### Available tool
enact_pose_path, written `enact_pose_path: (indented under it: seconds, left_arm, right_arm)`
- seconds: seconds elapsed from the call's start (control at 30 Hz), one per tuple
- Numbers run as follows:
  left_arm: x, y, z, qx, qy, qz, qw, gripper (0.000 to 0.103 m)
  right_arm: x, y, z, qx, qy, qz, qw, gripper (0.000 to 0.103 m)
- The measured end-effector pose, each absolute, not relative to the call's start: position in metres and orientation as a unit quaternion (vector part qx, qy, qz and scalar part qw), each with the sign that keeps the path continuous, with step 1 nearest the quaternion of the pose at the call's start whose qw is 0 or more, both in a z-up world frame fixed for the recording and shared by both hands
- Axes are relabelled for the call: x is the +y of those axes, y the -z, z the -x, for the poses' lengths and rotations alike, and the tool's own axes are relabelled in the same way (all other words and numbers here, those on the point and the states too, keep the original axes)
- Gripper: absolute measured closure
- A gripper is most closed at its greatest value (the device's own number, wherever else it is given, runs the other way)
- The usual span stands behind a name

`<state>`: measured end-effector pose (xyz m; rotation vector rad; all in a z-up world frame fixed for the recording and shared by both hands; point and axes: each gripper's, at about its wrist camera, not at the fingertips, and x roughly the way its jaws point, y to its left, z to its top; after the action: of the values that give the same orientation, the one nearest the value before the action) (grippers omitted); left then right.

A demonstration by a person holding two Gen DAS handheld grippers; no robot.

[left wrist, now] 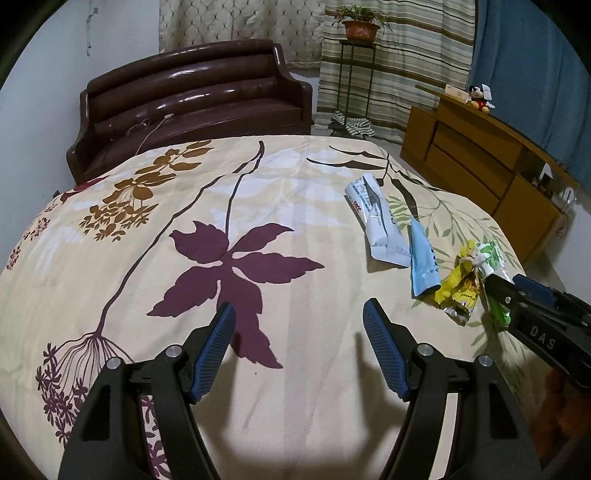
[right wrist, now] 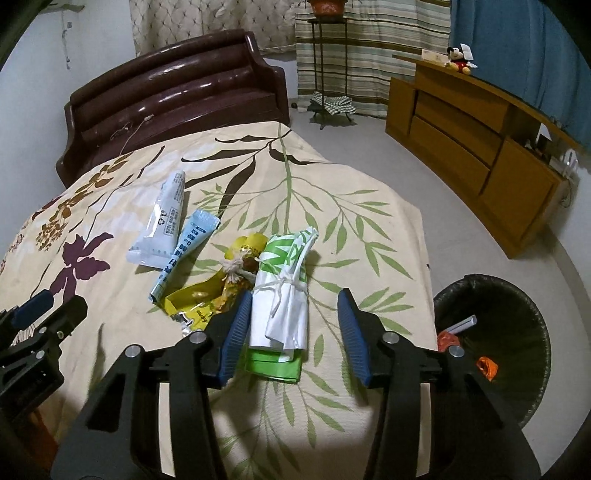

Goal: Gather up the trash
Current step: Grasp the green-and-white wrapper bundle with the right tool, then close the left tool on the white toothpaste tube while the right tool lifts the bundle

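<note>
The right gripper (right wrist: 291, 332) stands low over the floral bedspread (right wrist: 351, 206), its blue-padded jaws partly open on either side of a green and white bundle (right wrist: 284, 299) tied with white string. The left pad lies just beside the bundle's edge, perhaps touching; the right pad stands clear of it, so nothing is gripped. No other item lies between the jaws.

Close on the bundle's left, near the centre of the right wrist view, lies a crumpled yellow wrapper (right wrist: 207, 299) with a knotted bit of string, touching or overlapping the bundle. Further left and up sit a light blue sachet (right wrist: 184, 251) and a white tube-like packet (right wrist: 162, 225), side by side. At lower right, off the bed on the floor, a bin with a black liner (right wrist: 517, 295) holds some orange scraps and a pale stick-like piece.

The left gripper (left wrist: 299, 343) hovers wide open over a bare stretch of bedspread at the lower centre of its view, holding nothing, above a purple leaf print; the trash lies well to its right.

Beyond the bed stand a dark brown sofa (left wrist: 192, 99), a potted plant (left wrist: 360, 27) on a metal stand, and a wooden cabinet (left wrist: 480, 166) with a plush toy (left wrist: 480, 98) on top
</note>
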<state>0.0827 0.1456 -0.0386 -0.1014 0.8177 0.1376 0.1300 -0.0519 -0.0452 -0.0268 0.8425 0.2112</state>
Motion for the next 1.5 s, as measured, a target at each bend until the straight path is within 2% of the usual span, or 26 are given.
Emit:
enact_pose_path:
  seconds: [0.13,0.23,0.83,1.27,1.37,1.5]
  left_arm:
    - [0.139,0.037,-0.086,0.396,-0.060,0.046,0.915,0.033]
    - [0.133,0.036,-0.089,0.396,-0.056,0.045,0.915,0.033]
    - [0.109,0.030,-0.148,0.398,-0.044,0.037,0.915,0.034]
    - [0.107,0.045,-0.191,0.423,-0.042,0.035,0.904,0.034]
    - [0.105,0.049,-0.194,0.432,-0.032,0.039,0.901,0.042]
    - [0.105,0.051,-0.194,0.433,-0.023,0.042,0.900,0.059]
  right_arm:
    - [-0.049,0.049,-0.134,0.417,-0.108,0.017,0.902,0.057]
    - [-0.050,0.049,-0.135,0.418,-0.113,0.016,0.901,0.073]
    - [-0.068,0.043,-0.165,0.402,-0.111,0.003,0.909,0.074]
    - [-0.065,0.044,-0.193,0.402,-0.125,0.007,0.907,0.073]
    - [-0.064,0.045,-0.194,0.406,-0.128,0.006,0.905,0.073]
    - [-0.065,0.045,-0.194,0.405,-0.131,0.006,0.905,0.073]
